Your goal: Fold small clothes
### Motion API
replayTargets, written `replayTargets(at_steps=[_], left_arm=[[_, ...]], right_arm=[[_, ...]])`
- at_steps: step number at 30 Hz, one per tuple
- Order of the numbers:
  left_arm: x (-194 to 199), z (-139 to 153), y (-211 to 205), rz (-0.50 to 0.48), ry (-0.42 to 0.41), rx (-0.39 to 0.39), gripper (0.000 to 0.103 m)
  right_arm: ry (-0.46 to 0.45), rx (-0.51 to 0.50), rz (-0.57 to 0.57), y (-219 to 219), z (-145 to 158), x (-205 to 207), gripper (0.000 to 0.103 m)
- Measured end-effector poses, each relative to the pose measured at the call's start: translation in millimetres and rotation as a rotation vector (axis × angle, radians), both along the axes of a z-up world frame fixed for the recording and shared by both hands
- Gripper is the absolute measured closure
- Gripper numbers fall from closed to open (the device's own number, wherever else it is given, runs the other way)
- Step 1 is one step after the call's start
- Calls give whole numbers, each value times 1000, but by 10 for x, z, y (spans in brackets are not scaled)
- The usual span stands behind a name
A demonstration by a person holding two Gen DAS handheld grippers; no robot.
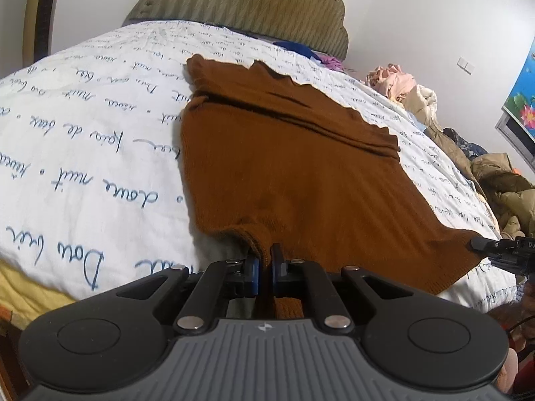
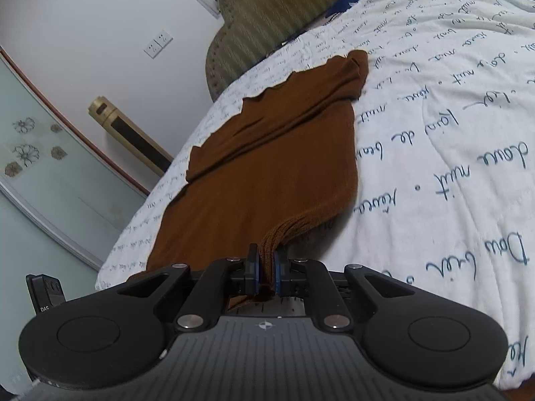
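My left tongs [image 1: 264, 264] are pinching the near left corner of the brown knit garment [image 1: 287, 167], the cloth bunched between the blue pads [image 1: 254, 269] and a bit of it hanging down below them. My right tongs [image 2: 264, 267] are pressed onto the near right corner of the same garment [image 2: 267, 167], where the ribbed edge gathers into a thick fold between the fingers. In the left wrist view the tip of my right tongs [image 1: 481, 244] shows at the right edge, touching the garment's near right corner.

The garment lies spread out on the bed, stretching from my tongs toward the far end, with a sleeve folded across its far part and a wavy edge along its far side. Under it is the white quilt [image 1: 83, 127] printed with blue handwriting. At the far end of the bed stands the olive padded headboard [image 1: 254, 0]. To the right of the bed, in the left wrist view, lies a heap of other clothes [image 1: 404, 83], pink and cream, with olive ones nearer. In the right wrist view a gold tower unit [image 2: 127, 133] stands by the wall on the left, below a wall socket [image 2: 158, 43].
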State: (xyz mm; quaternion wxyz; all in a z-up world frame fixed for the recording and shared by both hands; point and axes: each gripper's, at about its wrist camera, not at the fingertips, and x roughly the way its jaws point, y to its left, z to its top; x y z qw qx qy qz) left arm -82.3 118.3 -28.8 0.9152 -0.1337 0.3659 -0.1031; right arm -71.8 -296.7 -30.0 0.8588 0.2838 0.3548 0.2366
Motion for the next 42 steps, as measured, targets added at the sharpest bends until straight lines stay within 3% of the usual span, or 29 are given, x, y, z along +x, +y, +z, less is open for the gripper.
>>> replayTargets(at_steps=[13,25,30,42], left_arm=[[24,33,0,3,1,-13,96],[-50,-51,90,17,27,-52,96],[-43,-16,61,18,12,-31,96],[421,278,29,43,-43,-24,96]], right_arm=[[-48,13,-3,3,150,67,90],[-2,-4,-20,-93,-18,-69,90],[-8,-7,-18,-74,-8,-66,90],[-71,31,-61,16,300,417,90]])
